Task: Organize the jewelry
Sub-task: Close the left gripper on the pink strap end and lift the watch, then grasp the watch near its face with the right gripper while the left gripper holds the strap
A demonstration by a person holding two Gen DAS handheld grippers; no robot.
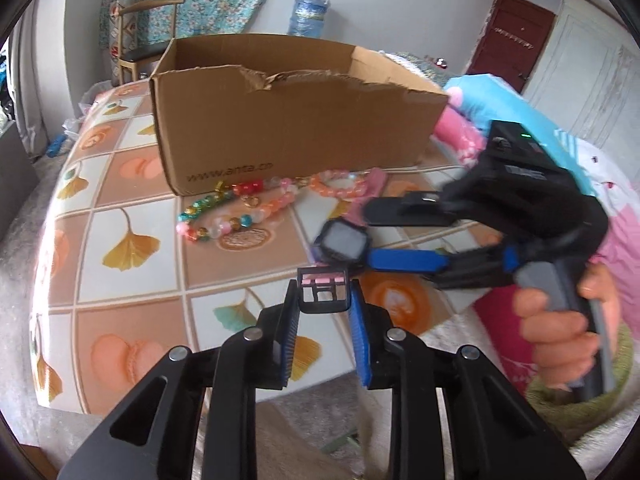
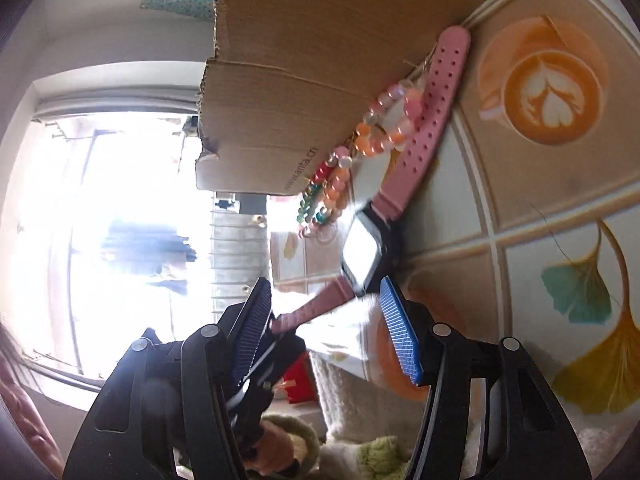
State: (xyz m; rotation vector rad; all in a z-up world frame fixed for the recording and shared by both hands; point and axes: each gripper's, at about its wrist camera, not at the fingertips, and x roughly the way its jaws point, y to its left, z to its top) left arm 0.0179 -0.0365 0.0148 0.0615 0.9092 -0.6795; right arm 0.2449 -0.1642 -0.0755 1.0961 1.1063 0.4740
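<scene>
A watch with a black square face (image 1: 346,244) and a pink perforated strap (image 2: 432,120) stretches from the box toward me. My left gripper (image 1: 324,286) is shut on its black buckle end (image 1: 322,294), just above the table's near edge. My right gripper (image 1: 368,236) comes in from the right, held by a person's hand (image 1: 552,328). In the right wrist view it (image 2: 325,282) stands open, with the near strap (image 2: 312,314) passing loosely between its pads, close to the left one. Several bead bracelets (image 1: 224,216) lie at the foot of the cardboard box (image 1: 296,120).
The table (image 1: 132,200) wears a tiled cloth with leaf and peach prints; its near edge drops off beside my left gripper. The open box has a torn front wall. A wooden chair (image 1: 136,40) and a blue water bottle (image 1: 310,16) stand behind. Bedding (image 1: 500,96) lies to the right.
</scene>
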